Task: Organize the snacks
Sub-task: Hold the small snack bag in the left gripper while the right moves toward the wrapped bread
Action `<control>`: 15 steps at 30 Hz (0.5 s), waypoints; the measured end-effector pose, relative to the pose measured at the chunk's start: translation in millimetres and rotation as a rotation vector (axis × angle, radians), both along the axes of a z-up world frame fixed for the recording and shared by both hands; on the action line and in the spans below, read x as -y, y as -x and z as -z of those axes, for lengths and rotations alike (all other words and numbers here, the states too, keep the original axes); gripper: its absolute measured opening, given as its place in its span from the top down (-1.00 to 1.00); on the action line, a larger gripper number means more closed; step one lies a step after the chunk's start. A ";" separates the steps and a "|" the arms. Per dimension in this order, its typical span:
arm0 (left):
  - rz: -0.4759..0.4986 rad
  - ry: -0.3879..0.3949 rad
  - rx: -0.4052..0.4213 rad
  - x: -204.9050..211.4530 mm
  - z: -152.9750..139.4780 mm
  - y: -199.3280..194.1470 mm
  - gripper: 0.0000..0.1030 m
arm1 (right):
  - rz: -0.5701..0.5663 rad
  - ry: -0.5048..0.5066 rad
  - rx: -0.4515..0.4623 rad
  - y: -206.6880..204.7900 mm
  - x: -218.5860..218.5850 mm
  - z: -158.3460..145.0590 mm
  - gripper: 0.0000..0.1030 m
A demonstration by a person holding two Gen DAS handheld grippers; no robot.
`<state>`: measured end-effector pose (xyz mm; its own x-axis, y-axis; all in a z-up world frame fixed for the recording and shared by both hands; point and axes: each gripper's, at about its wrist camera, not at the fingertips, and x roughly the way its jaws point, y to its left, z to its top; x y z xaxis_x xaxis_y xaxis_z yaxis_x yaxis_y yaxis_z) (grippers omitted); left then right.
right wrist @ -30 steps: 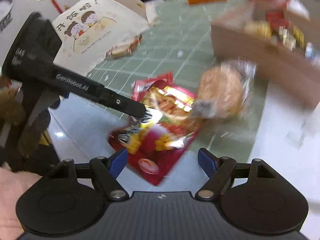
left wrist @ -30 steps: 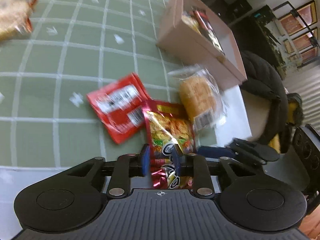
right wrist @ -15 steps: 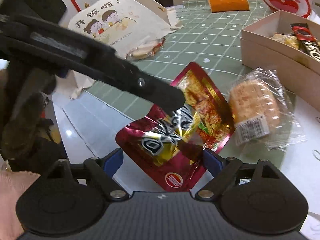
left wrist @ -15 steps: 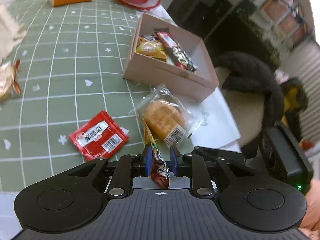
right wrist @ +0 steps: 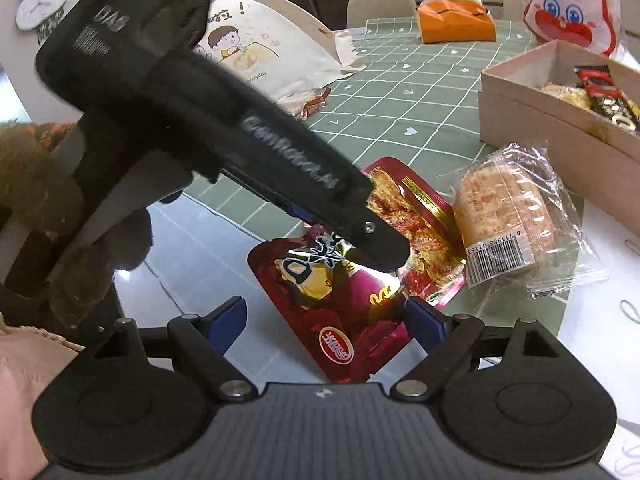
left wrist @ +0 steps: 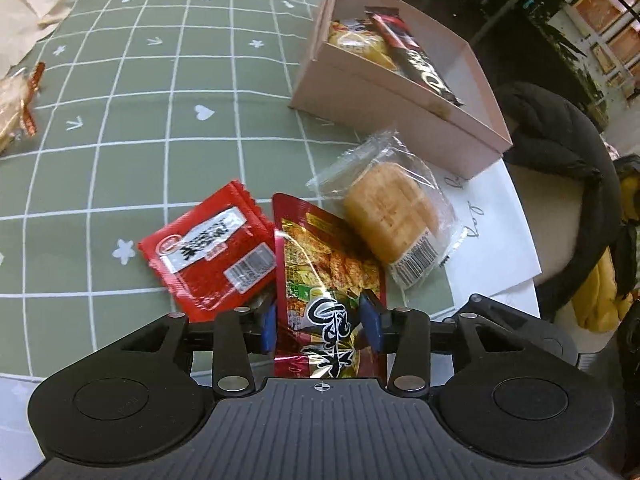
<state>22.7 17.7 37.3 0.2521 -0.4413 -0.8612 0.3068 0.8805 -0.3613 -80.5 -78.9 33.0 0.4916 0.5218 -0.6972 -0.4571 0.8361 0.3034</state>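
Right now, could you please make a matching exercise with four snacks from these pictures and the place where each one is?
Things:
1. dark red foil pouch
2. flat red packet
3. bread in clear wrapper
4. black and red bar

Places:
A. inside the pink box
B. on the green cloth, left of the foil pouch
C. right of the foil pouch, in front of the box
D. between the fingers of the left gripper

Pairs: 1-D, 2-B, 3-C, 4-A

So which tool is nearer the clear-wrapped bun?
Left. The left tool reaches over the dark red snack pouch right beside the bun, its jaws opening around the pouch. The right tool sits back at the pouch's near end.
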 end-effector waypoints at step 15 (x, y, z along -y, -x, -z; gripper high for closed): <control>-0.132 0.182 -0.018 -44.4 -5.8 19.1 0.54 | 0.030 -0.145 -0.215 -25.8 13.9 -10.1 -0.65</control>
